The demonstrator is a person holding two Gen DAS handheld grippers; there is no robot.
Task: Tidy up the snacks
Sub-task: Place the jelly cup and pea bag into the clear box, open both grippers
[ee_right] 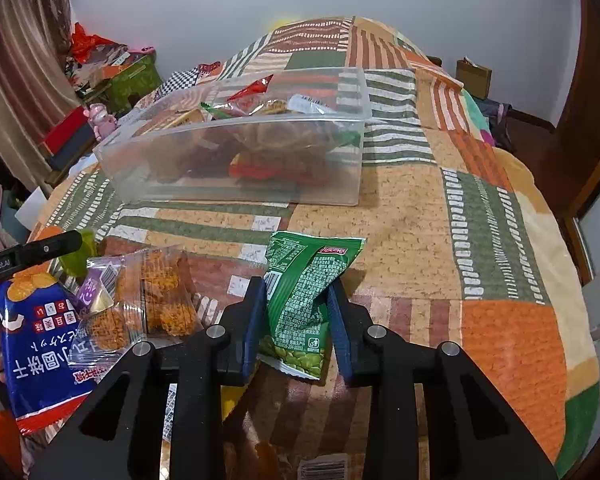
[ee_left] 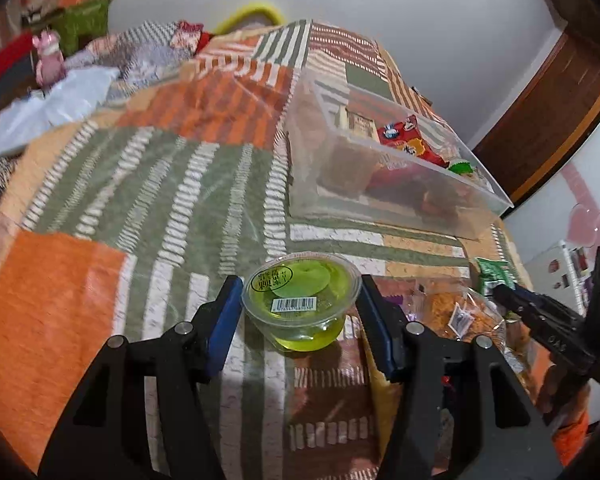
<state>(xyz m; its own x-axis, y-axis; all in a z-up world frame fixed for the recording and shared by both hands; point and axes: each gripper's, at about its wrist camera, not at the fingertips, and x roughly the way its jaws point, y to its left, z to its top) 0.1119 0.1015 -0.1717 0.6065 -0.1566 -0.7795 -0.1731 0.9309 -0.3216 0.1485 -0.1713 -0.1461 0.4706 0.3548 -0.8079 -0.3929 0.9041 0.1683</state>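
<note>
Both grippers are bracketing snacks — I'm watching from afar.
Left gripper (ee_left: pixel 300 308) is closing around the jelly cup (ee_left: pixel 300 304), pads touching; right gripper (ee_right: pixel 296 316) is pinching the green packet (ee_right: pixel 304 300), lower centre.

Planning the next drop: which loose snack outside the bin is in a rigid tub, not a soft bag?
The green jelly cup, a lidded clear tub between the left hand-held gripper fingers; the others are packets.
</note>
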